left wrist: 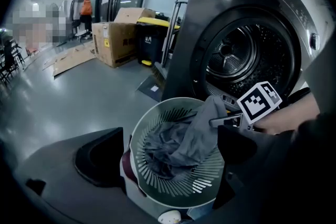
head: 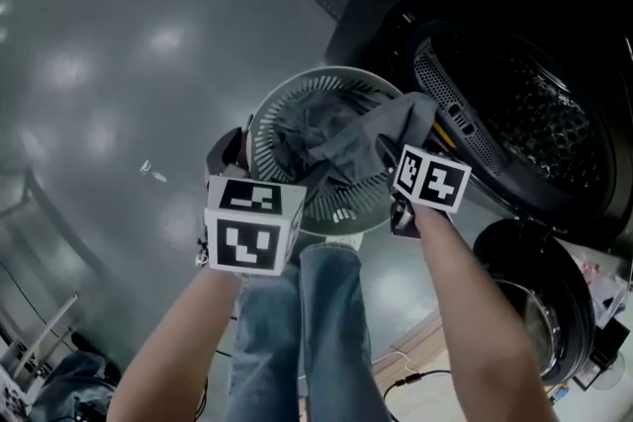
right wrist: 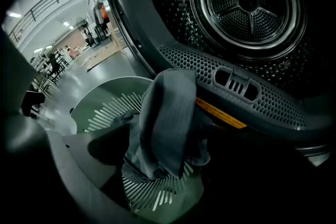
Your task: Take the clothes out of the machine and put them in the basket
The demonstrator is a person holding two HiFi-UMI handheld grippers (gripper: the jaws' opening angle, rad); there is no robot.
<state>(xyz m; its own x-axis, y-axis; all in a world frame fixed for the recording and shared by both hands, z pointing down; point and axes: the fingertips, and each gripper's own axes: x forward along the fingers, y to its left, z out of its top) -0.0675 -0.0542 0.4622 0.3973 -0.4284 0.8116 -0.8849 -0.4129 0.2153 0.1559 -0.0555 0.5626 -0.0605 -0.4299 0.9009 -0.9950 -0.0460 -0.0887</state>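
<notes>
- right gripper (right wrist: 163, 165): jaws stood wide and unclenched, with the grey garment (right wrist: 168, 113) between them, not pinched.
- left gripper (left wrist: 168, 152): jaws gaped empty above the basket (head: 267, 128).
- the garment hung lengthwise over the basket's machine-side rim, mostly inside, nearer the right hand.

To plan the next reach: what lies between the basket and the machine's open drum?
A grey garment lies there, draped over the basket rim on the side of the drum; the head view shows it.
</notes>
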